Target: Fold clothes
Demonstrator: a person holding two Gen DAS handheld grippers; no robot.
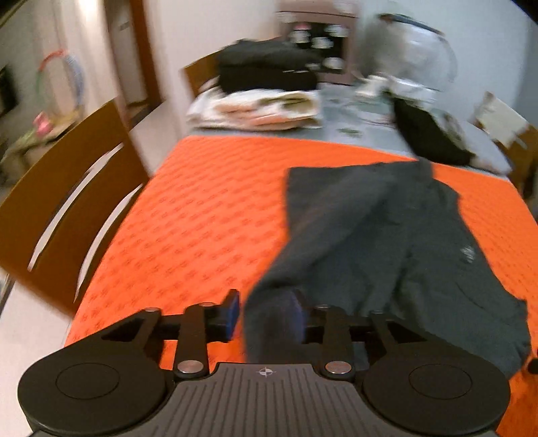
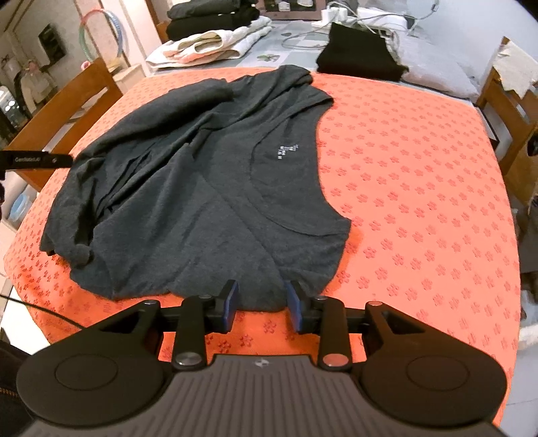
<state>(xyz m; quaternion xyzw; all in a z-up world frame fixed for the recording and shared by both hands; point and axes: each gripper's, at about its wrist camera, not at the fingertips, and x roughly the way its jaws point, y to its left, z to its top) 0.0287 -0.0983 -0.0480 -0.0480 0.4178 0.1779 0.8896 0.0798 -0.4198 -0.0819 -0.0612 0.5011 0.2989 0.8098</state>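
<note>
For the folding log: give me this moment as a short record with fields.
garment: dark grey shirt, rumpled, lying on the orange tablecloth
left gripper: open, shirt fabric between its fingers
right gripper: open, at the shirt's near hem
behind: folded black clothes, and a stack of folded clothes
beside table: wooden chair
fold state: not yet folded

Dk grey shirt [image 2: 201,174], crumpled, on orange cloth [image 2: 420,188].
</note>
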